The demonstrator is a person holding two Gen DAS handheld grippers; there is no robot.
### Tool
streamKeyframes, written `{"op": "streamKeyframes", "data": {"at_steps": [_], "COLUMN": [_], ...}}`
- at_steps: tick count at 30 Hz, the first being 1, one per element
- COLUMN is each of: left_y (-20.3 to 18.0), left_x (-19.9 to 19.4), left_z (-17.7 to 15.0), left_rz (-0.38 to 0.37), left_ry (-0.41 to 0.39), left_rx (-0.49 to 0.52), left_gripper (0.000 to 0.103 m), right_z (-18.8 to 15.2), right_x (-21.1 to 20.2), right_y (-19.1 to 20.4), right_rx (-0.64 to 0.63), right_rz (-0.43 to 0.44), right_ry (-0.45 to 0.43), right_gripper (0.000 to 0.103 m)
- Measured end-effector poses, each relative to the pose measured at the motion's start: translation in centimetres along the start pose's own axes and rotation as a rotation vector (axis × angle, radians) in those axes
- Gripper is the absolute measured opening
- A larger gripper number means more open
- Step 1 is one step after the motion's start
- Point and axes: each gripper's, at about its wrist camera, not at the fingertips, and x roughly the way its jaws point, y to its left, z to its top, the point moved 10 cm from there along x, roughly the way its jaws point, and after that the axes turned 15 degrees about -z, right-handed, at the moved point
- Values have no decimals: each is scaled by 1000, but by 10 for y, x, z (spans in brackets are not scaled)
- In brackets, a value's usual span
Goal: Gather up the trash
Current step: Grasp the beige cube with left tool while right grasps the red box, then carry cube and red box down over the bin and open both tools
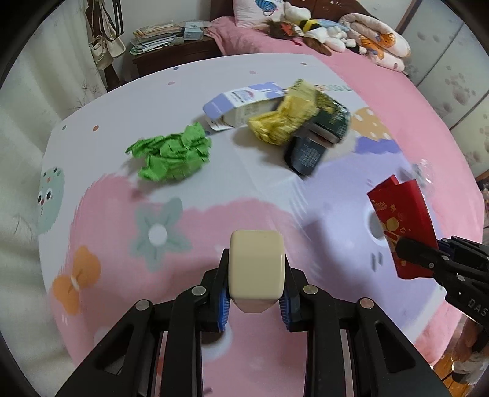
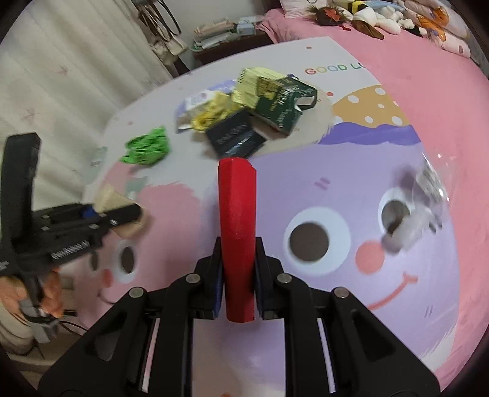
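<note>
My left gripper (image 1: 255,300) is shut on a cream box (image 1: 256,268) above the patterned play mat (image 1: 122,259). My right gripper (image 2: 237,293) is shut on a red envelope (image 2: 237,213), held upright; it also shows at the right of the left wrist view (image 1: 403,220). Ahead on the mat lie crumpled green paper (image 1: 172,152), a lilac and white carton (image 1: 241,105), a crumpled yellow wrapper (image 1: 281,122), a dark green box (image 2: 282,103) and a black box (image 2: 233,139). A clear plastic wrapper (image 2: 421,201) lies at the right.
The mat covers a pink bed (image 1: 397,100). Stuffed toys (image 1: 308,27) and a folded quilt (image 1: 376,39) sit at the far end. A dark nightstand (image 1: 171,55) with stacked papers stands at the far left, beside hanging bags (image 1: 105,45) and a white curtain (image 2: 61,76).
</note>
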Motion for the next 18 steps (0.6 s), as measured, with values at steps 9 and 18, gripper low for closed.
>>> {"op": "streamKeyframes", "data": {"at_steps": [9,18], "left_y": [-56,-124], "left_x": [-57,-78], "left_z": [-62,-133], "left_rz": [4,53], "left_ry": [-59,-120], "left_rx": [9,-21], "left_gripper": [26,26], "right_z": [-66,-128], "right_x": [-76,-137], "right_y": [15,-11], "right_rx": [-81,-234], "right_rz": [86,161], "right_ry": [-19,-57], "right_gripper": [14,14]}}
